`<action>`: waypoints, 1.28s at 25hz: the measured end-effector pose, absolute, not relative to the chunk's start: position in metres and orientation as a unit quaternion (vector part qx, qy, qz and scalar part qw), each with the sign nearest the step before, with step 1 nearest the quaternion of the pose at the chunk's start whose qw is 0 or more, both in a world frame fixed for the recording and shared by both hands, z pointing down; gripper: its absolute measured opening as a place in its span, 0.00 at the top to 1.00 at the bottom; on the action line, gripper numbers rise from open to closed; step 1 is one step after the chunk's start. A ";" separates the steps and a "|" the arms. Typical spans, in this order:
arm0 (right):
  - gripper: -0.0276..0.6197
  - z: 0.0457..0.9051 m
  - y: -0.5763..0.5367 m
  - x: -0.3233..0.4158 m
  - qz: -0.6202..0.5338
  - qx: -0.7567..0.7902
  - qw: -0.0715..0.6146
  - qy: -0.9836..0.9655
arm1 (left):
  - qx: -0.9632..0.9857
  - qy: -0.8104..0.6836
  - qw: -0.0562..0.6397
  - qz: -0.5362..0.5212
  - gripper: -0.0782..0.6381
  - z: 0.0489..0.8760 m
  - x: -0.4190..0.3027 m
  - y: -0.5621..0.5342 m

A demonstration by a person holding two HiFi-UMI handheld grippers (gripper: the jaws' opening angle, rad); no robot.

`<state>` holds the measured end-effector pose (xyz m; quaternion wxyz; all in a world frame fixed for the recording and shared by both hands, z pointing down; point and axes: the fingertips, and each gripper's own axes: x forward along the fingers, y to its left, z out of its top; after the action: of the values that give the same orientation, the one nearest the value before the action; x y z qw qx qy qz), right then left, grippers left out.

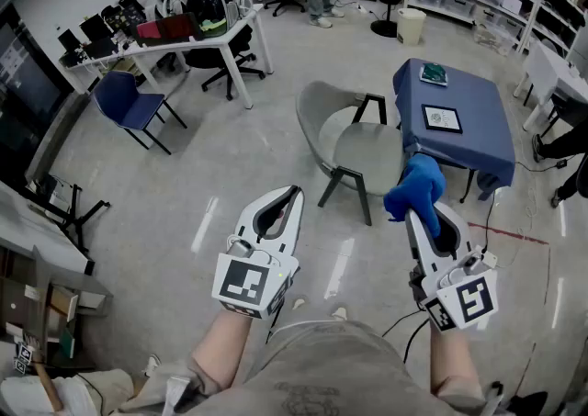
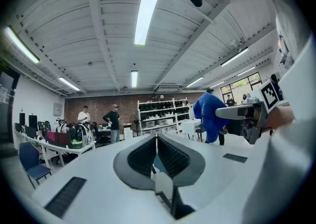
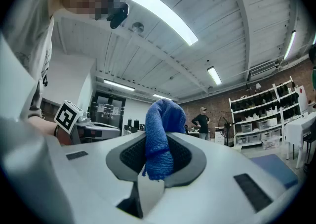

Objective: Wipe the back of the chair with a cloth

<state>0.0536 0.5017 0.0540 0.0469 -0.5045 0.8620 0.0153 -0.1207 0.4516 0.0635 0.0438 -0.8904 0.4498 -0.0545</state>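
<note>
Cloth [image 3: 159, 139] looked soft, light and floppy, best pinched at a fold. Your right gripper [image 1: 420, 214] was clamped on it that way, with a blue bunch standing past the tips, well short of the grey chair [image 1: 354, 150]. Your left gripper [image 1: 290, 196] was clenched on nothing. Only the head view showed the chair, and only the right gripper view showed the pads biting the fold.

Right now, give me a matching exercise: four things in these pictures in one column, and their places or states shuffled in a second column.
1 blue cloth
2 grey chair
3 left gripper
4 navy chair

A beside the white desk
B jaws together, nothing between them
C clamped in the right gripper
D next to the blue-covered table

Pairs: 1-C, 2-D, 3-B, 4-A
</note>
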 end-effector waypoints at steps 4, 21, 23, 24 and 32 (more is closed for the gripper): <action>0.82 0.058 0.495 0.056 0.017 -0.500 0.046 0.864 | -0.888 0.453 0.046 -0.061 0.85 0.068 -0.117 0.445; 0.82 0.069 0.466 0.082 0.022 -0.509 0.044 0.859 | -0.878 0.472 0.050 -0.063 0.85 0.079 -0.102 0.425; 0.82 0.072 0.459 0.085 0.023 -0.510 0.042 0.859 | -0.873 0.480 0.046 -0.071 0.85 0.085 -0.104 0.418; 0.82 0.075 0.455 0.086 0.023 -0.511 0.040 0.858 | -0.871 0.484 0.042 -0.072 0.82 0.088 -0.105 0.413; 0.82 0.103 0.403 0.099 0.011 -0.526 0.019 0.850 | -0.868 0.491 0.023 -0.068 0.61 0.110 -0.109 0.354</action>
<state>0.0988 0.4032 0.1031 0.0188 -0.5258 0.8503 0.0107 -0.1087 0.3539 0.1096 0.0235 -0.8680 0.4913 -0.0678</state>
